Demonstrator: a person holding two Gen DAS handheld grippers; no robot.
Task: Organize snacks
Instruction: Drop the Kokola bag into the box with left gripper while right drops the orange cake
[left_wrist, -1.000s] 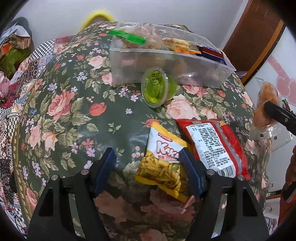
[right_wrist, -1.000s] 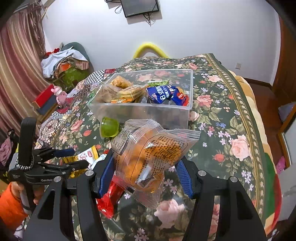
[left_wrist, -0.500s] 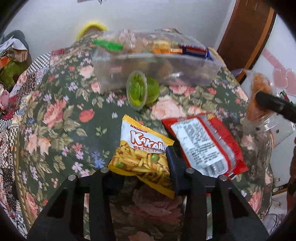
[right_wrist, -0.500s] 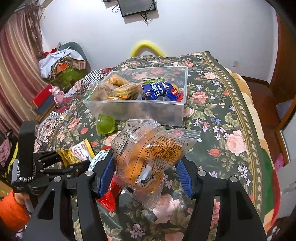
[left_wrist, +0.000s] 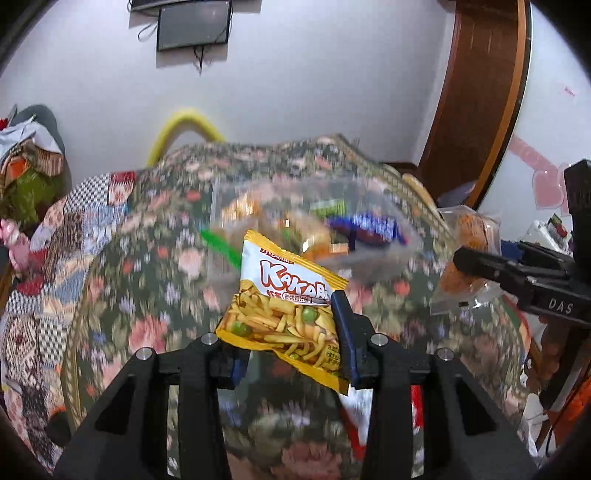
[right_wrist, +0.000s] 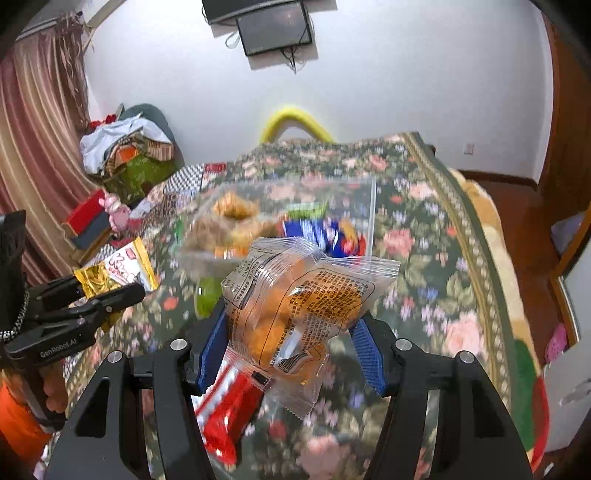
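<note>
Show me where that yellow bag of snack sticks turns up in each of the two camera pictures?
Left wrist view: the yellow snack bag sits at the centre, clamped in the left gripper.
Right wrist view: the same bag appears at the far left, held in the air.
Shared landmark: the clear plastic box of snacks on the floral bedspread, behind the bag in both.

Right tongs (right_wrist: 291, 343) clamp clear pastry bag (right_wrist: 299, 306) above floral bedspread (right_wrist: 436, 266).
</note>
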